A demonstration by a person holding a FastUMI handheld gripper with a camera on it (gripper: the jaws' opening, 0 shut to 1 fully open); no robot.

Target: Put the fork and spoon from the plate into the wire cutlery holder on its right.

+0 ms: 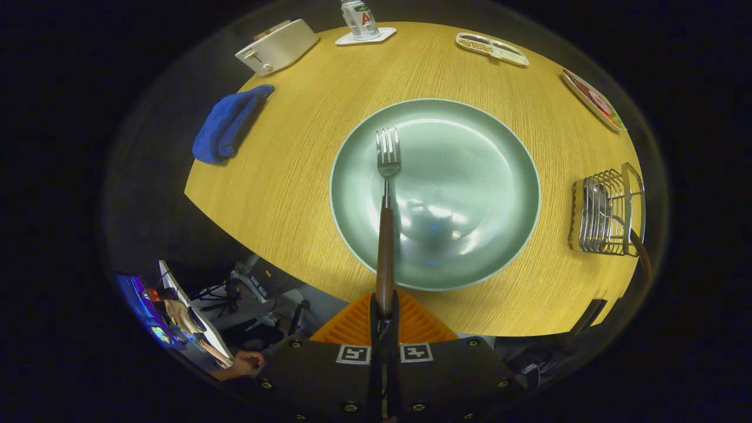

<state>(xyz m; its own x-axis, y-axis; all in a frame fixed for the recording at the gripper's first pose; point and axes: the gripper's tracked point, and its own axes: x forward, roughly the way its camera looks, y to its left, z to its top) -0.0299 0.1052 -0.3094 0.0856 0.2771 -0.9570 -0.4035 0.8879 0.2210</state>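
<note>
I am holding the fork (385, 235) by the end of its wooden handle with my gripper (385, 314) pinching tight, tines over the plate (499, 153), holder (608, 211) at three o'clock; it is looking light, stiff, maybe slippery.

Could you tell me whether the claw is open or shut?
Shut: the claw grips the fork by its handle, over the plate.

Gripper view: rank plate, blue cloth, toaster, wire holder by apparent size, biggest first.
1. Plate, by far the largest.
2. Blue cloth.
3. Toaster and wire holder look about alike; not ranking them.
Fisheye shrinks things near the table's far edge. The gripper is shut on the fork, held over the plate.
</note>
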